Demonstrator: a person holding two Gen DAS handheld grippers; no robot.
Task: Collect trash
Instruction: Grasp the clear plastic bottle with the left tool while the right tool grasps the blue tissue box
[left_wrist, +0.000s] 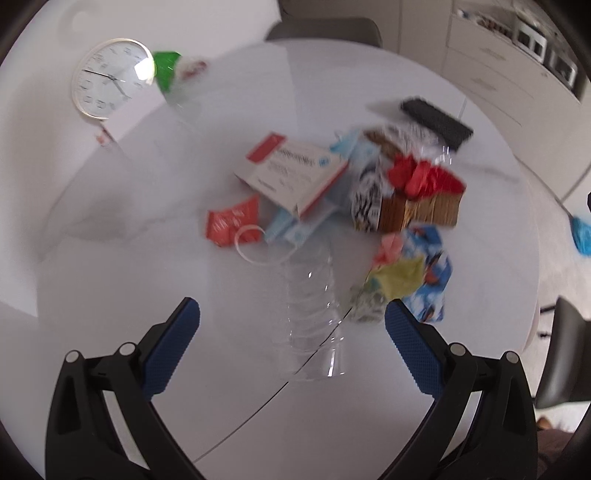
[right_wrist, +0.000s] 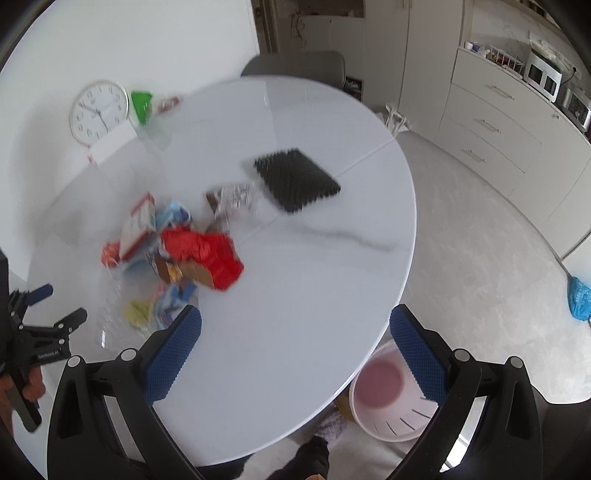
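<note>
Hovering over the white table (left_wrist: 110, 332), the left gripper (left_wrist: 291, 321) gapes empty above a clear bottle (left_wrist: 314, 314); beyond lies the trash pile (left_wrist: 351, 192); the right gripper (right_wrist: 295, 332) gapes too, above a pink bin (right_wrist: 384, 398).

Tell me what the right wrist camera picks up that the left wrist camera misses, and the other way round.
Only the right wrist view shows the pink bin on the floor beside the table, and the left gripper from the side. Only the left wrist view clearly shows the clear plastic bottle lying between its open fingers. Both share the trash pile with the red wrapper, the white and red box, the black mat and the clock.
</note>
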